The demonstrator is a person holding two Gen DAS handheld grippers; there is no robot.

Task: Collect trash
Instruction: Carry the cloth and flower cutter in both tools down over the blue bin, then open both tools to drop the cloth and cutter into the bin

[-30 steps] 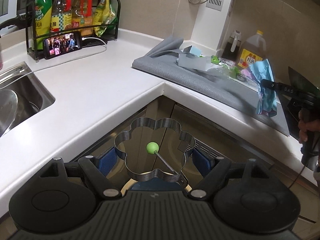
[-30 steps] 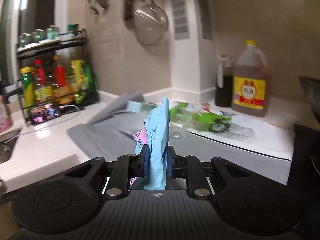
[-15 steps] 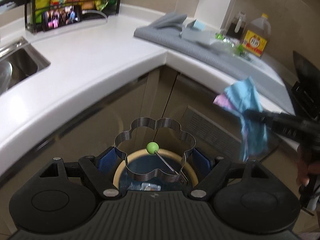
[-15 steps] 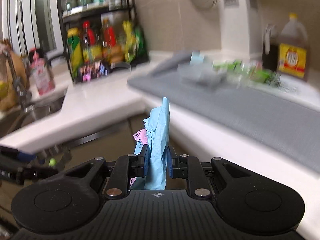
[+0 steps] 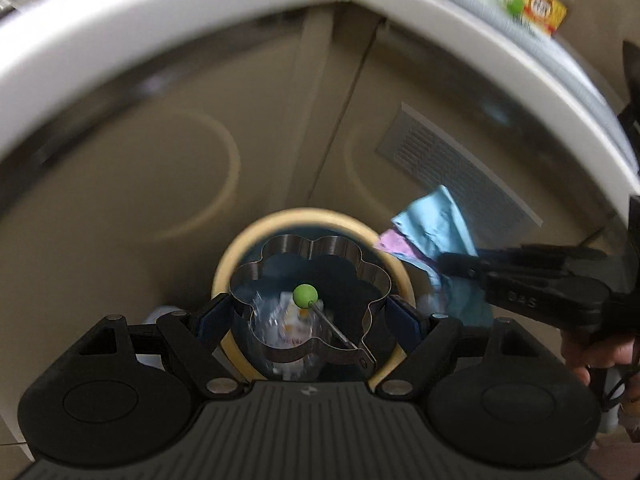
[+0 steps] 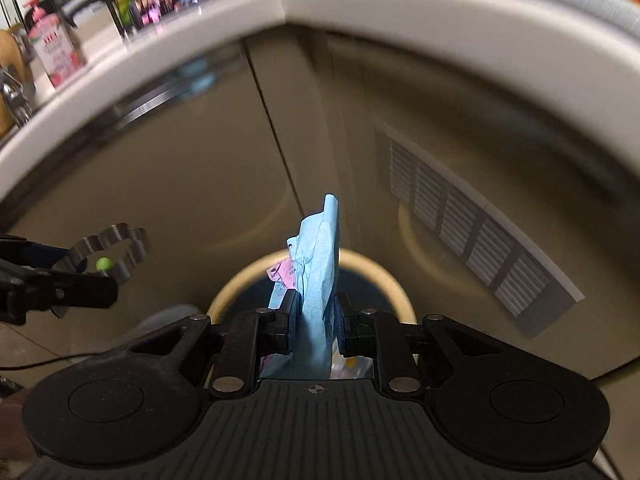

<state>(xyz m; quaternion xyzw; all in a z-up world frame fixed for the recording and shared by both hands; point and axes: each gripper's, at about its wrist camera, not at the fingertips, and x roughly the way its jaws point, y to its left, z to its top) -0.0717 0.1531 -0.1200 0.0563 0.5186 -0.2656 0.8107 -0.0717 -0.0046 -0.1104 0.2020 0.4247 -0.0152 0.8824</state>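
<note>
The right gripper [image 6: 314,322] pinches the paper [image 6: 320,264], light and limp, by its lower end above the bin [image 6: 236,286] (left gripper [image 5: 310,314], at nine o'clock, clasps a ring [image 5: 280,248]).

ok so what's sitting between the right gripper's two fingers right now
A crumpled blue wrapper with a pink scrap behind it, pinched in the right gripper above the trash bin. The right wrist view shows it best.

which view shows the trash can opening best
The left wrist view: the trash can sits right below, and through the flower-shaped metal ring in the left gripper you see wrappers inside. In the right wrist view the blue paper hides most of it.
</note>
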